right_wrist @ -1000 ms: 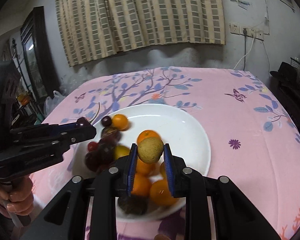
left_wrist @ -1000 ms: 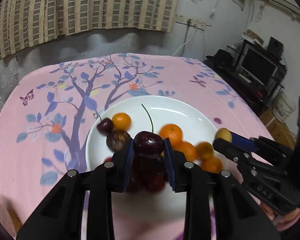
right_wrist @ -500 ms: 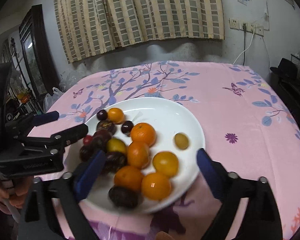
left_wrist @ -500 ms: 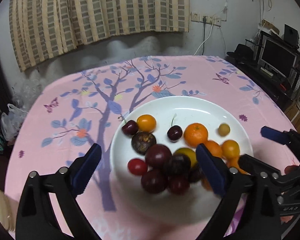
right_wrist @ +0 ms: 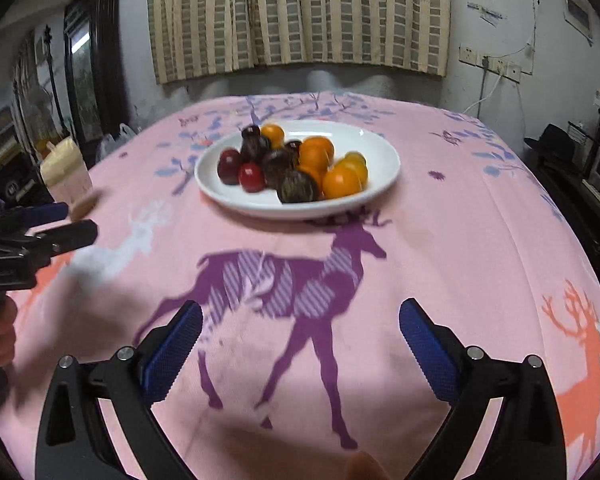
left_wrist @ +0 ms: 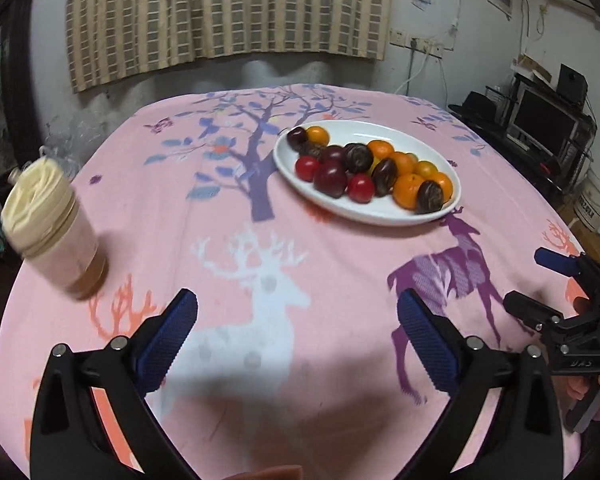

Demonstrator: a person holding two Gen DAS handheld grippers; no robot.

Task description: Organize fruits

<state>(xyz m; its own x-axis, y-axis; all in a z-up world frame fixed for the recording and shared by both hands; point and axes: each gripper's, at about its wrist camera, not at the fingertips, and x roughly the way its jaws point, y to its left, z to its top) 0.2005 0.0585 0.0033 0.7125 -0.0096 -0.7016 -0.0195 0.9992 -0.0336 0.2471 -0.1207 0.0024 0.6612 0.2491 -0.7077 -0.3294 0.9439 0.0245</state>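
my left tongs [left_wrist: 296,334] are spread wide with nothing between the ribbed blue pads [left_wrist: 168,336], and my right tongs [right_wrist: 300,338] gape just as wide and bare. both hover low over the near end of the worktop [left_wrist: 260,264], whose soft pink cloth is printed with deer. to the left stands a jar [left_wrist: 54,230] with a cream, crumpled-looking top. beyond, well apart from both tongs, sits the glossy white oval plate [right_wrist: 380,152] with the fruits [right_wrist: 296,168] heaped on it: smooth dark and red round ones on the left, bright oranges on the right. i judge the sorting looks done; the best thing now is to keep the tongs low, open and clear of the plate, since round fruit rolls easily on that slick glaze.
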